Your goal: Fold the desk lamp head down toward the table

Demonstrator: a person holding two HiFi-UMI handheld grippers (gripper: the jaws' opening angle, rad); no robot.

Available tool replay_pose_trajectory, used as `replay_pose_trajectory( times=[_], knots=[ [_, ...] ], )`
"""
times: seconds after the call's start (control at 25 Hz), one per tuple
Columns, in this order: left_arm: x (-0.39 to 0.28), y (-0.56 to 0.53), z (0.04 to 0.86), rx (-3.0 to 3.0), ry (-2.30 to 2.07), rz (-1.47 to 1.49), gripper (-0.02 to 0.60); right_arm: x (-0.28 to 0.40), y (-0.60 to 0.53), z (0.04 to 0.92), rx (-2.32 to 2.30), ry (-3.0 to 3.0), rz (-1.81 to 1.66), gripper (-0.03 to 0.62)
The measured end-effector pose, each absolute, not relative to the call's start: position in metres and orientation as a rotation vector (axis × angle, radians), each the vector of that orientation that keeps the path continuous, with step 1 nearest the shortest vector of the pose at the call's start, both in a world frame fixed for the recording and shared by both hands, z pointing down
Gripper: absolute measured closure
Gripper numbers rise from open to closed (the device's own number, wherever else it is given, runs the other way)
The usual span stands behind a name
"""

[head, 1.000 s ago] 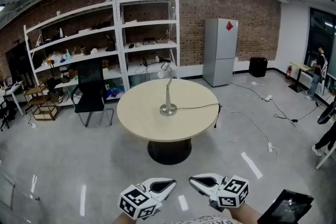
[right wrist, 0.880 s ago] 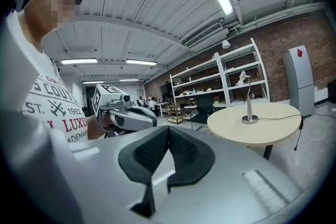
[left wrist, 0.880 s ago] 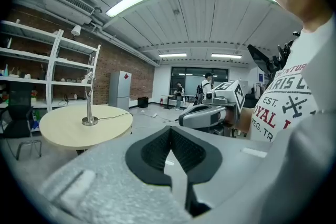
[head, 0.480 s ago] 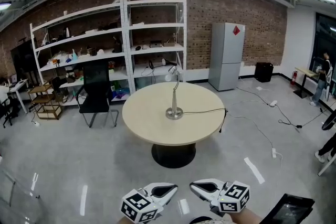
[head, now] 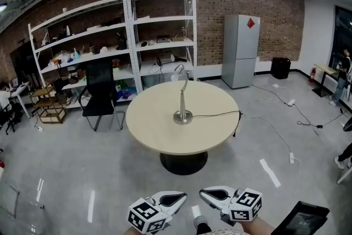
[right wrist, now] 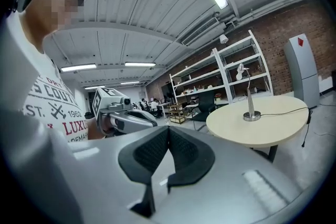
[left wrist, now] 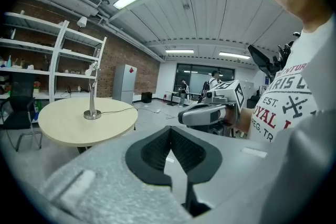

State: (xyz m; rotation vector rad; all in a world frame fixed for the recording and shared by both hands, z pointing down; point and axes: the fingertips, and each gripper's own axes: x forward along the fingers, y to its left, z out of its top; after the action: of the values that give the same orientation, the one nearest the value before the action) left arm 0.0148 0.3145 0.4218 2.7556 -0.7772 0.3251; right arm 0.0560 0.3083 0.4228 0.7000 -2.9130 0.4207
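Note:
The desk lamp point(head: 182, 97) stands upright on its round metal base at the middle of the round beige table point(head: 154, 129), its head point(head: 178, 70) raised at the top of a thin stem. A cord runs from the base to the table's right edge. Both grippers sit low at the near edge of the head view, well short of the table. My left gripper point(head: 179, 196) and right gripper point(head: 203, 192) are shut with nothing in them. The left gripper view shows the lamp point(left wrist: 93, 98) far ahead, as does the right gripper view, where the lamp point(right wrist: 251, 99) stands on the table.
White shelving point(head: 121, 36) with clutter lines the brick wall behind the table. A black chair point(head: 100, 91) stands at the table's left, a grey fridge point(head: 241, 49) at the back right. Cables point(head: 280, 129) trail over the floor on the right. A dark tablet point(head: 302, 217) lies near my right.
The table and lamp have drawn slightly nearer and the view has shifted a little. Both grippers keep their place at the bottom edge, still shut.

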Motion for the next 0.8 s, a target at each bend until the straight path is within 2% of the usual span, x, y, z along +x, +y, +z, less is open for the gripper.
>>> replay_pose_trajectory(
  times=[0.36, 0.8],
  knots=[
    [0.045, 0.209, 0.454, 2.684, -0.795, 0.352, 0.581, 0.087, 0.201, 0.450, 0.678, -2.902, 0.489, 0.588],
    [0.072, 0.079, 0.448, 2.649, -0.864, 0.360, 0.581, 0.120, 0.069, 0.441, 0.642, -2.917, 0.492, 0.588]
  ],
)
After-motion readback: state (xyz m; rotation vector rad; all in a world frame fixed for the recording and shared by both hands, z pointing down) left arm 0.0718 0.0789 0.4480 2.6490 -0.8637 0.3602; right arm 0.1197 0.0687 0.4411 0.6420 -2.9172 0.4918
